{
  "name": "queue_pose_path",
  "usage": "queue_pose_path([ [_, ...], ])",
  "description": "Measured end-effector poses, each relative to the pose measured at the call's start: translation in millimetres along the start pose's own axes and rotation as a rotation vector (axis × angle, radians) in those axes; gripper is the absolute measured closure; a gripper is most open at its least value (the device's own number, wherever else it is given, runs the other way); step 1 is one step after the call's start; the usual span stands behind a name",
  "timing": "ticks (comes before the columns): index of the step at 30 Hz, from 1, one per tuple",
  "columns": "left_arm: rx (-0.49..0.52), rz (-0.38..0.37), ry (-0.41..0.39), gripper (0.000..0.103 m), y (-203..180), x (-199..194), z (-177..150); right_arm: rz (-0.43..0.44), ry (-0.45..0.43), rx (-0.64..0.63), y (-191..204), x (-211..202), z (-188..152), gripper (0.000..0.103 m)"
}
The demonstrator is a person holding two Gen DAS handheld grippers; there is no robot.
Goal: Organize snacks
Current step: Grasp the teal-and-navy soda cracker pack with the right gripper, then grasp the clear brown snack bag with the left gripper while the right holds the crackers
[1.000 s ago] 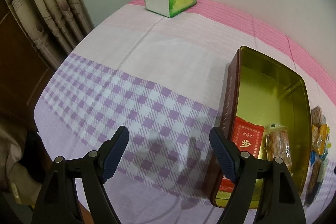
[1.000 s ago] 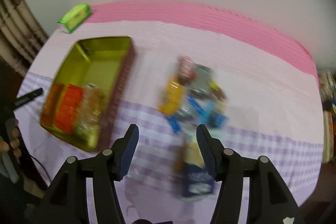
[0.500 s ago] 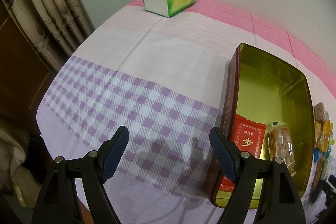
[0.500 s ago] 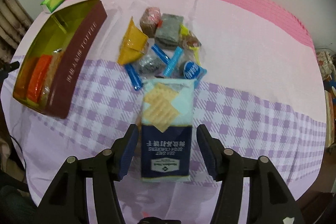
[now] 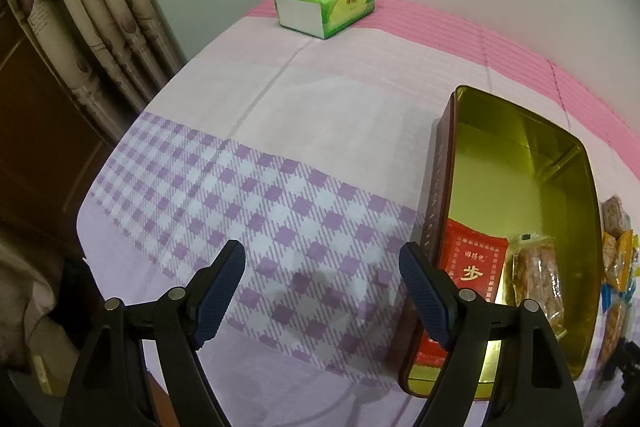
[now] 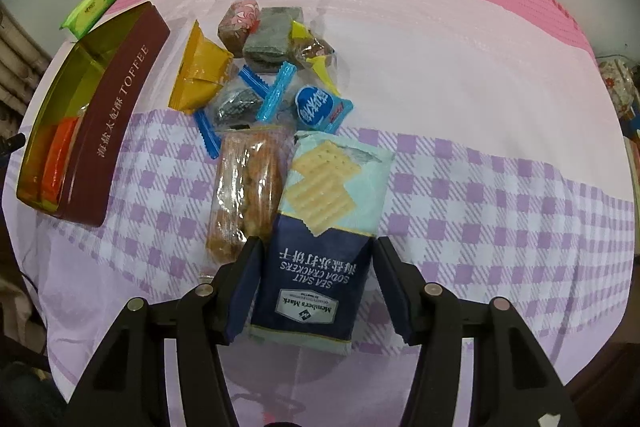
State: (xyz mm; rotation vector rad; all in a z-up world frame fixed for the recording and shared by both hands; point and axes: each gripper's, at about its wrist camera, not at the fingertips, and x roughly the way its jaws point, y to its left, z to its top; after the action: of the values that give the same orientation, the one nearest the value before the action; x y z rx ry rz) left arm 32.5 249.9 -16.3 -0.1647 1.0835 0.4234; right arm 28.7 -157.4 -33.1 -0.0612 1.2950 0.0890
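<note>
A maroon toffee tin (image 5: 438,227) with a gold inside stands open on the checked tablecloth; it also shows in the right wrist view (image 6: 116,115). It holds a red packet (image 5: 472,267) and a clear pack of biscuits (image 5: 538,275). My left gripper (image 5: 322,291) is open and empty, just left of the tin. My right gripper (image 6: 316,287) is open, its jaws on either side of a blue sea salt soda cracker pack (image 6: 324,239) lying on the cloth. A clear biscuit pack (image 6: 248,187) lies beside it. Several small wrapped snacks (image 6: 260,67) lie beyond.
A green tissue pack (image 5: 326,5) sits at the far edge by the wall, and shows in the right wrist view (image 6: 88,11). Curtains (image 5: 88,27) hang at the left. The table's near edge drops off below both grippers.
My right gripper swung right from the tin toward the snack pile and came down around the cracker pack. The left gripper has barely shifted.
</note>
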Motion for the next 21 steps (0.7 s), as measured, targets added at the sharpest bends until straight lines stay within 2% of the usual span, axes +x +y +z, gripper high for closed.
queue_pose_path([
  [6,0.009,0.009,-0.003,0.023,-3,-1,0,-0.003,0.005,0.032,-7,3,-8,0.049],
  [10,-0.017,0.017,-0.056,0.023,-2,-17,3,0.016,-0.008,0.047,-15,2,-16,0.049],
  [14,-0.031,0.0,-0.057,0.023,-8,-25,4,0.021,-0.018,0.043,-18,4,-14,0.05],
  [21,0.05,-0.045,-0.064,0.023,-45,-45,3,0.026,-0.022,0.034,-22,2,-20,0.05],
])
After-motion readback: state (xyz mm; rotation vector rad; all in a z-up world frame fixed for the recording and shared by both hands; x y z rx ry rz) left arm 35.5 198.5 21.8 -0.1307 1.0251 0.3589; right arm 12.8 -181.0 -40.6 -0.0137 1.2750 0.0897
